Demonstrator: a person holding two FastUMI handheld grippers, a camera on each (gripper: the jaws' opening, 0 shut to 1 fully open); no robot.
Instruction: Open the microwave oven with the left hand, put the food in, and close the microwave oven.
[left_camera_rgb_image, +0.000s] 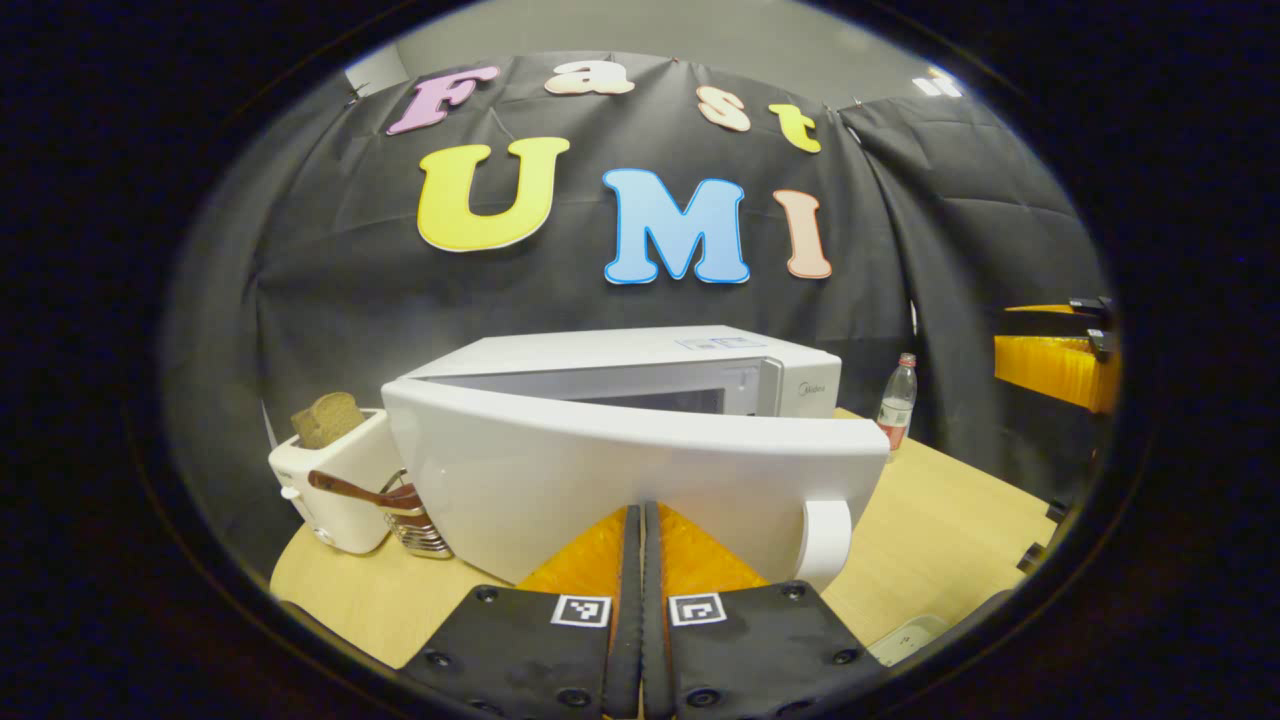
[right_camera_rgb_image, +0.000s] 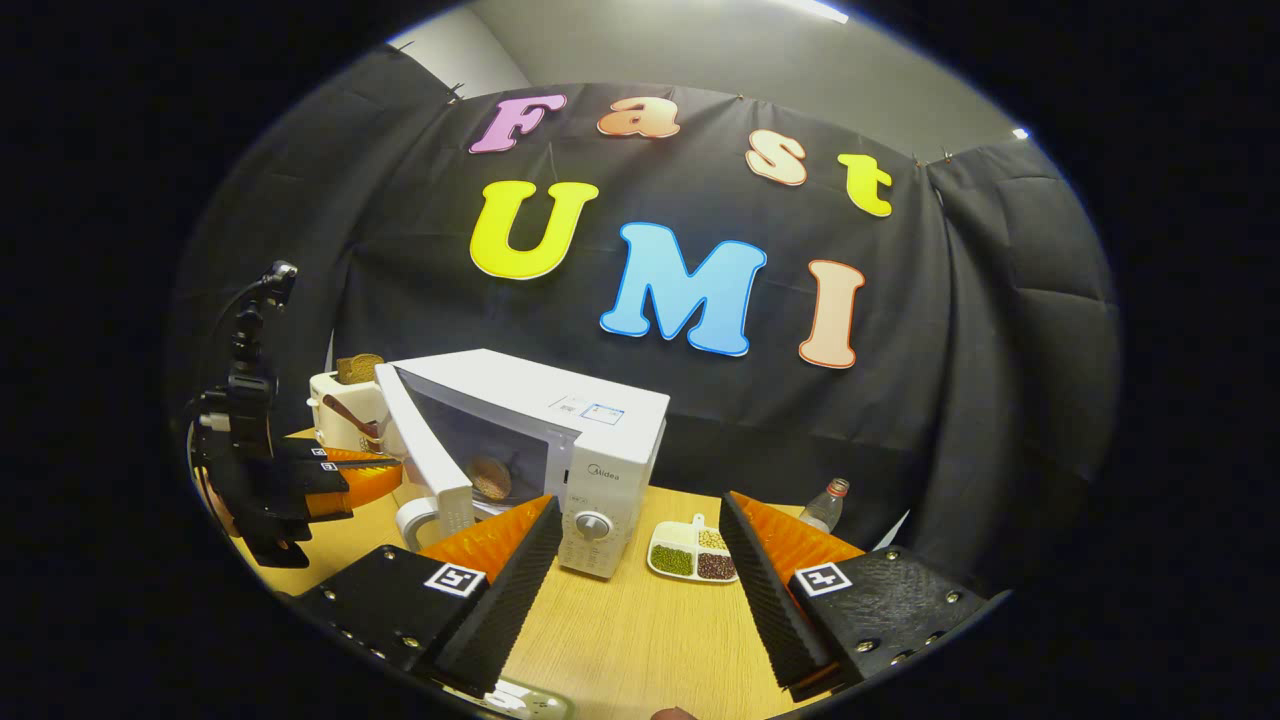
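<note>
White glossy plastic makes up the microwave (right_camera_rgb_image: 560, 440), a boxy oven standing on the pale wooden worktop (right_camera_rgb_image: 640, 620). Its door (left_camera_rgb_image: 620, 480) hangs partly open, smooth and slightly curved, with a rounded loop handle (left_camera_rgb_image: 826, 540) at its free edge. In the left gripper view the left gripper (left_camera_rgb_image: 642, 530) has its jaws pressed together, no gap between them and nothing held, the tips right at the outer face of the door; whether they touch it I cannot tell. In the right gripper view the right gripper (right_camera_rgb_image: 640, 525) has its jaws spread wide apart, their ribbed inner faces bare and gripping nothing. Inside the oven a round brown piece of food (right_camera_rgb_image: 488, 478) lies behind the door. Just beside the microwave sits a small white divided dish (right_camera_rgb_image: 694, 556) of green, brown and pale beans, with a clear plastic bottle (right_camera_rgb_image: 824, 506) near it. A white toaster (left_camera_rgb_image: 335, 480) holding a brown slice of bread (left_camera_rgb_image: 328, 418) stands on the microwave's other side, next to a wire rack (left_camera_rgb_image: 418, 525).
</note>
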